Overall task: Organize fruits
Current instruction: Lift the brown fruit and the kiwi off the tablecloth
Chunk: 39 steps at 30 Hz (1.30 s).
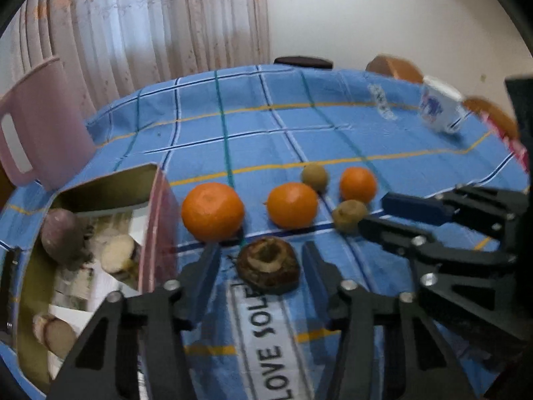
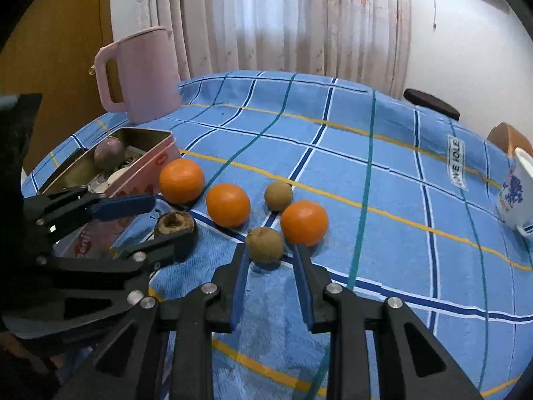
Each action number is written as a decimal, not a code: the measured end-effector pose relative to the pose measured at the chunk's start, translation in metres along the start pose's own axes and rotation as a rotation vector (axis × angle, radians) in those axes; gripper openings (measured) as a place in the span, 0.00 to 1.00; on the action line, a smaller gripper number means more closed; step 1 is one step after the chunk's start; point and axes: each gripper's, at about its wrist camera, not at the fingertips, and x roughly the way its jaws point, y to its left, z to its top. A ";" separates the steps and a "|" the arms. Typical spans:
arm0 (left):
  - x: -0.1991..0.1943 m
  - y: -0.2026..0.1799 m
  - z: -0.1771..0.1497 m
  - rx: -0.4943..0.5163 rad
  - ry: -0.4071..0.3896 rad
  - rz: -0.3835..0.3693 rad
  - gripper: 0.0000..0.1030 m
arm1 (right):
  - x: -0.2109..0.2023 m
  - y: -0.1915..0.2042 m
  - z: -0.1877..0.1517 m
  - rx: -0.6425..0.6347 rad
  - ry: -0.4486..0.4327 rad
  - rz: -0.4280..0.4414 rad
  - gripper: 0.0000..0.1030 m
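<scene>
Three oranges (image 1: pixel 212 211) (image 1: pixel 292 204) (image 1: pixel 357 184) and two small brown round fruits (image 1: pixel 314 176) (image 1: pixel 349 215) lie on the blue checked tablecloth. A dark brown mushroom-like piece (image 1: pixel 268 269) lies between the fingertips of my open left gripper (image 1: pixel 260 260). My open right gripper (image 2: pixel 269 256) straddles the near brown fruit (image 2: pixel 265 244), with an orange (image 2: pixel 304 222) just beyond it. In the left wrist view the right gripper (image 1: pixel 376 213) shows at the right. In the right wrist view the left gripper (image 2: pixel 160 220) shows around the mushroom piece (image 2: pixel 175 223).
A pink tin box (image 1: pixel 156 226) at the left holds a purple fruit (image 1: pixel 61 233) and pale pieces. A pink jug (image 2: pixel 140 76) stands behind it. A white floral cup (image 2: pixel 516 196) stands at the far right. Curtains hang behind the table.
</scene>
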 end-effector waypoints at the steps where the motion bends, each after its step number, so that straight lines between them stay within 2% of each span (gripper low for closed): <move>1: 0.000 0.000 0.000 0.002 -0.001 -0.005 0.49 | 0.002 -0.002 0.001 0.013 0.010 0.008 0.29; 3: 0.001 0.001 0.000 0.019 -0.002 -0.020 0.48 | 0.005 -0.005 0.001 0.035 0.018 0.008 0.29; 7: -0.005 0.013 -0.002 0.010 -0.017 -0.047 0.32 | 0.011 -0.007 0.004 0.060 0.033 0.042 0.29; 8: -0.008 0.018 -0.004 -0.010 -0.027 -0.073 0.31 | 0.013 -0.005 0.006 0.062 0.036 0.051 0.29; 12: -0.014 0.015 -0.007 0.007 -0.038 -0.082 0.30 | 0.024 0.005 0.010 0.030 0.071 0.031 0.28; 14: -0.016 0.015 -0.007 -0.001 -0.045 -0.089 0.33 | 0.024 0.008 0.009 0.010 0.075 0.020 0.28; 18: -0.025 0.017 -0.005 -0.002 -0.078 -0.094 0.64 | 0.011 0.007 0.001 -0.009 0.046 -0.005 0.28; 19: -0.027 0.015 -0.004 0.005 -0.084 -0.092 0.66 | 0.007 0.006 0.000 -0.011 0.036 -0.016 0.28; 22: -0.024 0.008 0.001 0.008 -0.053 -0.112 0.66 | -0.006 0.002 -0.006 -0.005 -0.002 -0.038 0.28; 25: -0.009 0.003 0.008 -0.032 0.003 -0.138 0.65 | -0.016 -0.005 -0.009 0.011 -0.037 -0.037 0.28; 27: -0.003 0.001 0.010 -0.050 0.001 -0.103 0.66 | -0.018 -0.009 -0.009 0.027 -0.048 -0.038 0.28; 28: 0.000 0.003 0.010 -0.058 0.005 -0.084 0.71 | -0.020 -0.011 -0.010 0.032 -0.054 -0.028 0.28; 30: 0.002 0.007 0.009 -0.061 0.007 -0.052 0.71 | -0.022 -0.012 -0.011 0.034 -0.061 -0.025 0.28; 35: -0.005 0.015 0.000 -0.003 -0.006 -0.010 0.71 | -0.024 -0.017 -0.011 0.055 -0.079 0.002 0.28; 39: -0.004 0.037 0.001 -0.034 -0.008 0.007 0.72 | -0.025 -0.017 -0.012 0.055 -0.089 0.004 0.28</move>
